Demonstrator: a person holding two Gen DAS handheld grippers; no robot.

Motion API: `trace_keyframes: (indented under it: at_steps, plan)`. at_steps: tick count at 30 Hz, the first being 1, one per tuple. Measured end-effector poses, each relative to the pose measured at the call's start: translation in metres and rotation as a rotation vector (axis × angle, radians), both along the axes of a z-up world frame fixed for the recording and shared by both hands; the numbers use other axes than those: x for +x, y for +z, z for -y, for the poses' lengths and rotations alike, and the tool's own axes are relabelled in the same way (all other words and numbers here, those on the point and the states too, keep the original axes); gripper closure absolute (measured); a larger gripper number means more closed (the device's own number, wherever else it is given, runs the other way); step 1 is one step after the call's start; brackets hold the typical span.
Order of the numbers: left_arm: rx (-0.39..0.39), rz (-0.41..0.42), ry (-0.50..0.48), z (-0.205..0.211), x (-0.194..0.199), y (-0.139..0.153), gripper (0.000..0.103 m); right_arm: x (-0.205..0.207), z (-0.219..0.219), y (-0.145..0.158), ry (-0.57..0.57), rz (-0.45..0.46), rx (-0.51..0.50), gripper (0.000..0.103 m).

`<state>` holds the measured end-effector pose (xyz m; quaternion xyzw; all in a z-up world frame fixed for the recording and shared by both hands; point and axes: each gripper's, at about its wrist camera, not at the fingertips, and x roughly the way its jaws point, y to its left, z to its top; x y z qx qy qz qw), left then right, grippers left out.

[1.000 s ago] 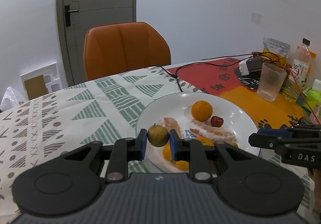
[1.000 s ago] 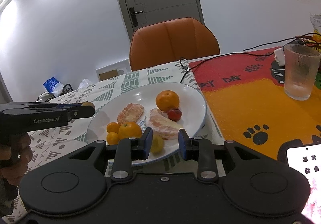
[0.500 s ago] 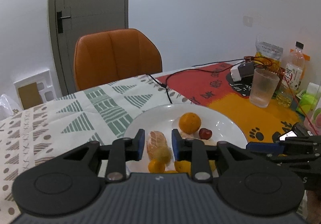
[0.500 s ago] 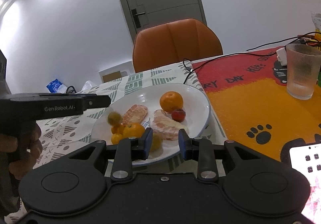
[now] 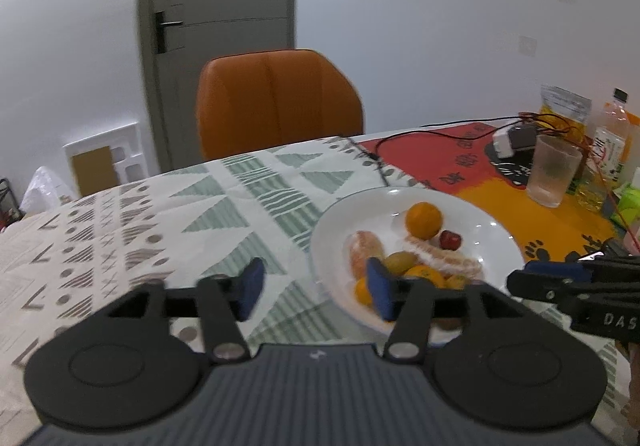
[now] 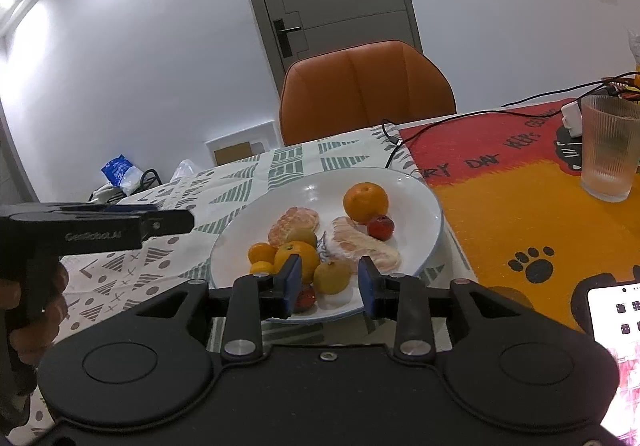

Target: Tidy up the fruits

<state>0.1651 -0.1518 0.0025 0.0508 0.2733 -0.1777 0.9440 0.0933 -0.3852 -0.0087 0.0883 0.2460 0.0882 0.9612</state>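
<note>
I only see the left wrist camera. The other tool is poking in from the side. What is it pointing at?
Observer: The right tool points at a yellow fruit lying on the plate. The fruit sits between the fingers, but the pads don't press it. The jaws have just been opening.
Operator: Ooh! Is there anything blue in the room that I'm missing?
Observer: Yes, a crinkly blue packet lies beyond the table's far-left edge, near the wall, beside some dark clutter.
</note>
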Motion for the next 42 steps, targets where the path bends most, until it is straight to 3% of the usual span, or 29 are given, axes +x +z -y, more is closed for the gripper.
trace_keyframes:
  at_steps: [4, 10, 13, 15, 21, 42]
  plan:
    - [-0.009, -0.006, 0.046, -0.016, -0.007, 0.001, 0.023, -0.003, -0.005, 0.003, -0.002, 0.002, -0.005, 0.064]
    - [-0.025, -0.016, 0.096, -0.038, -0.017, 0.004, 0.018, -0.008, -0.017, 0.01, 0.011, 0.02, -0.019, 0.05]
    - [-0.014, -0.008, 0.127, -0.048, -0.025, 0.008, 0.014, -0.009, -0.025, 0.013, 0.023, 0.031, -0.029, 0.038]
    - [-0.015, -0.003, 0.137, -0.054, -0.031, 0.01, 0.012, -0.011, -0.03, 0.015, 0.025, 0.04, -0.036, 0.023]
    - [-0.021, 0.002, 0.176, -0.072, -0.048, 0.015, 0.009, -0.019, -0.048, 0.024, 0.033, 0.082, -0.059, 0.003]
    - [-0.068, -0.015, 0.329, -0.135, -0.103, 0.027, 0.0, -0.04, -0.085, 0.036, 0.081, 0.076, -0.035, 0.0]
